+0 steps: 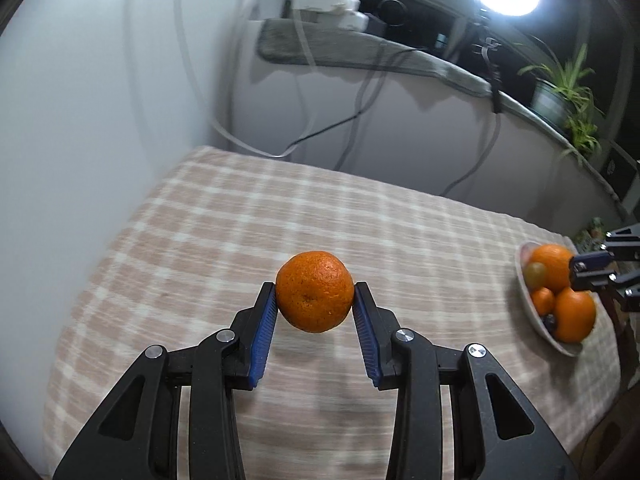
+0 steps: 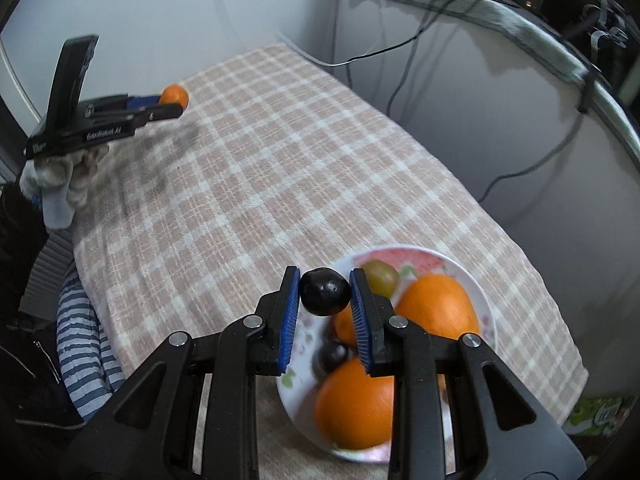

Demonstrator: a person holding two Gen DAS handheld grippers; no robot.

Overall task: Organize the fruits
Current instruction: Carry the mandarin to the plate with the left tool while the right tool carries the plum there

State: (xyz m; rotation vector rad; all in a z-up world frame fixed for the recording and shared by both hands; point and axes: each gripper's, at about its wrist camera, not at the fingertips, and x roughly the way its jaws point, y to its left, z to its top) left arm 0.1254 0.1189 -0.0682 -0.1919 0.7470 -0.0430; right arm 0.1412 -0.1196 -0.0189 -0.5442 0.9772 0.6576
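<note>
1. Left gripper (image 1: pixel 315 300) pinches the round orange mandarin (image 1: pixel 315 291) at its widest girth, above the checked tablecloth (image 1: pixel 200 240); it could slip and roll.
2. Right gripper (image 2: pixel 325 292) pinches a small dark glossy fruit (image 2: pixel 325 291) (probably a grape) over the floral plate (image 2: pixel 486 316); squeezing could burst it.

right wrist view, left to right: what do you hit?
Gloved hand → left gripper holding a small orange → right gripper pinching a dark grape → green grape → large orange → plate rim.
</note>
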